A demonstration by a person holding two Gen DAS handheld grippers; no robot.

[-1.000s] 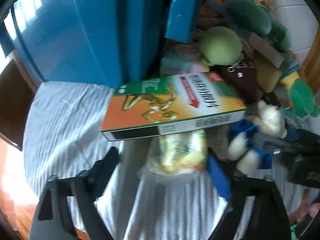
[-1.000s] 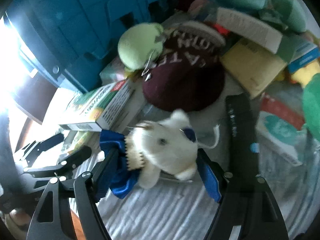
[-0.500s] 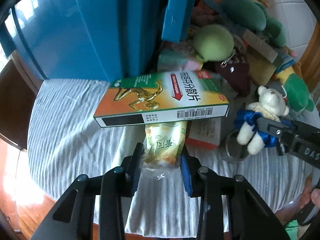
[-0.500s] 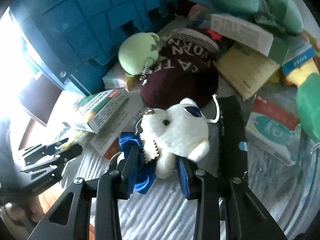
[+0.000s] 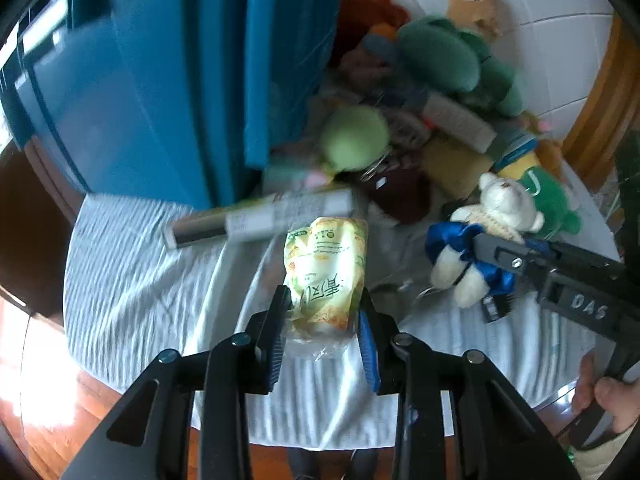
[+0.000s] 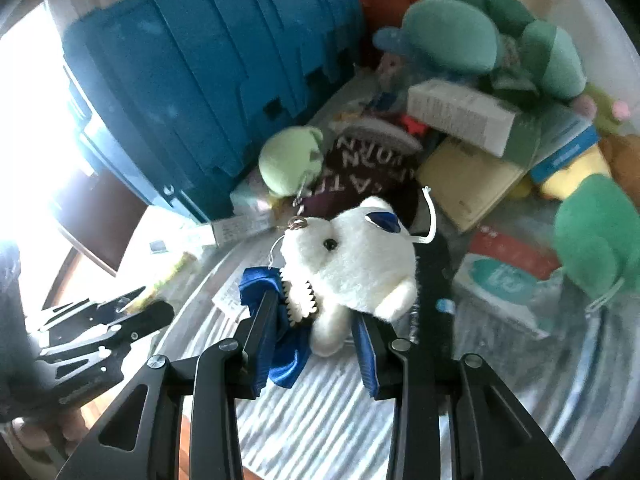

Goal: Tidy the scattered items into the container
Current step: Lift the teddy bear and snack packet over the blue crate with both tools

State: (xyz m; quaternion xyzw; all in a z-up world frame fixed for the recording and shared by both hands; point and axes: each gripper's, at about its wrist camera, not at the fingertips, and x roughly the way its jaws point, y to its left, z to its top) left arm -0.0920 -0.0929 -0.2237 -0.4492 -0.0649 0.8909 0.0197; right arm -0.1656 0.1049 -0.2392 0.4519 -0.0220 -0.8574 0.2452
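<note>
My left gripper (image 5: 323, 312) is shut on a yellow-green snack packet (image 5: 326, 276) and holds it above the white striped cloth (image 5: 132, 280). My right gripper (image 6: 316, 316) is shut on a white teddy bear with a blue bow (image 6: 352, 264), lifted off the cloth; the bear also shows in the left wrist view (image 5: 492, 224). The big blue container (image 5: 160, 80) stands at the back left, and shows in the right wrist view (image 6: 208, 80) too.
A long medicine box (image 5: 260, 220) lies by the container's foot. Behind it is a heap: a pale green plush ball (image 6: 288, 160), a maroon cap (image 6: 360, 176), green plush toys (image 6: 480, 36), boxes (image 6: 460, 116), a tissue pack (image 6: 504, 284).
Both grippers closed on their items and lifted them: the left raised the snack packet out from under the medicine box, the right raised the bear. Both views pulled back and up.
</note>
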